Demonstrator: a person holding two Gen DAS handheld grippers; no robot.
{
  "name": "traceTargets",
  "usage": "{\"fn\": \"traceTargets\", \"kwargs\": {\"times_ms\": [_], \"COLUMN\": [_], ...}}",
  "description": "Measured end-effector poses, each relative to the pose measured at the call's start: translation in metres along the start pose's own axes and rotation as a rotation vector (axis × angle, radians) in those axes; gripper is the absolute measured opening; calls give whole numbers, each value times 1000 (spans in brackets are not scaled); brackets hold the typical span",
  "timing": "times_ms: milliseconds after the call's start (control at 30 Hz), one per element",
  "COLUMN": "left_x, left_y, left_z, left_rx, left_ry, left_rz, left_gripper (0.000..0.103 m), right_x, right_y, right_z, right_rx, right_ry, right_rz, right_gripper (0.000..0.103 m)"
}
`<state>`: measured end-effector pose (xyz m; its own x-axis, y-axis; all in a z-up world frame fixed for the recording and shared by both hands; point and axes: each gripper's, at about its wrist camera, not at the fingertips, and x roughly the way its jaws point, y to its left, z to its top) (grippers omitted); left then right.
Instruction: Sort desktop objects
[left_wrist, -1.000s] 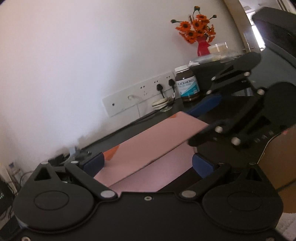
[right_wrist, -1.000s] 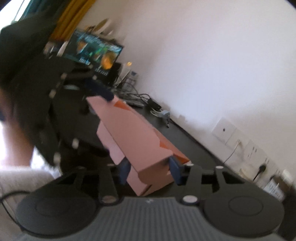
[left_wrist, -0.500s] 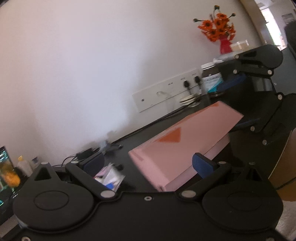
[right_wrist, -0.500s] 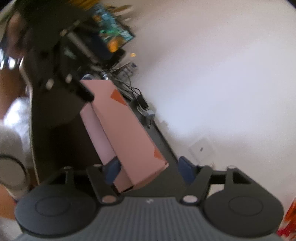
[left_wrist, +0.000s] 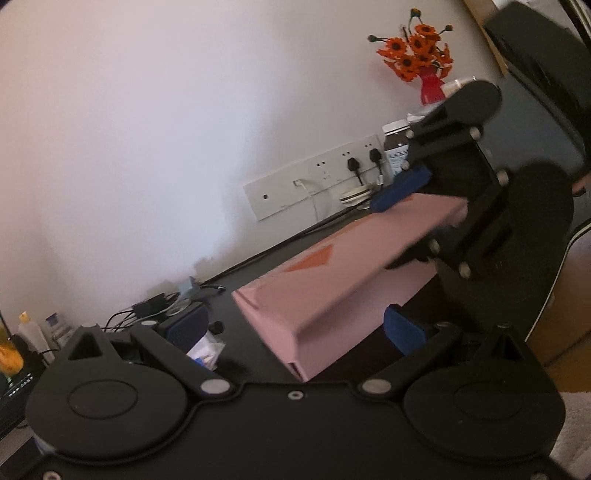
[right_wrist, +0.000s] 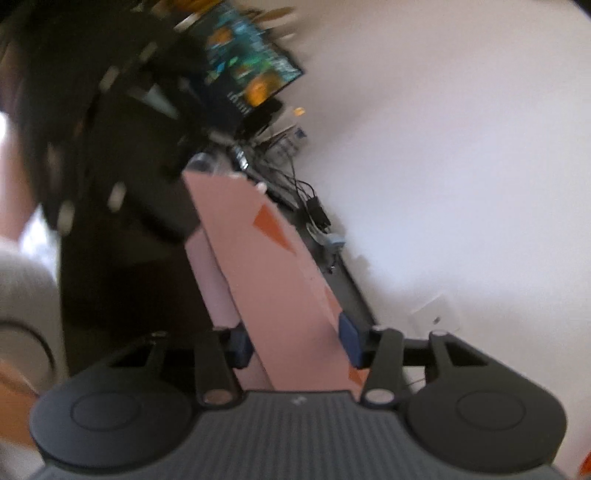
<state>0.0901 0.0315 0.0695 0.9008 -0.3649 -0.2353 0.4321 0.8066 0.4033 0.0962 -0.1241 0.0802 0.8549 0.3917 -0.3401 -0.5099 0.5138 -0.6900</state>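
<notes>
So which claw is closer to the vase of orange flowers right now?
Right. The right claw, shut on the pink box's far end, is just below the vase of orange flowers; the open left claw is at the near end.

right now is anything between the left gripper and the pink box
Nothing visible is. The left gripper is open, with the near end of the pink box lying between its fingers. The right gripper is shut on the box's far end.

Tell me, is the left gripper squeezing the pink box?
No, the left gripper is open, with its blue pads wide apart, and the pink box is gripped at its far end by the right gripper.
</notes>
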Motion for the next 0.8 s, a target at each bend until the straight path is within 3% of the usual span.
{"fn": "traceTargets", "kwargs": {"times_ms": [533,600,800], "left_x": [-8,-5,-1], "left_y": [-10,-6,-10], "left_z": [7,6,-3], "left_rx": [-39,-60,-61], "left_ry": [0,15,53], "left_rz": [-54,-62,-62], "left_gripper": [103,103,103], "right_x": [0,0,4], "right_y": [-91,-86,-69], "right_z": [4,4,8], "right_rx": [699,730,670], "right_ry": [35,49,78], "right_rz": [276,295,311], "right_gripper": [44,44,44]}}
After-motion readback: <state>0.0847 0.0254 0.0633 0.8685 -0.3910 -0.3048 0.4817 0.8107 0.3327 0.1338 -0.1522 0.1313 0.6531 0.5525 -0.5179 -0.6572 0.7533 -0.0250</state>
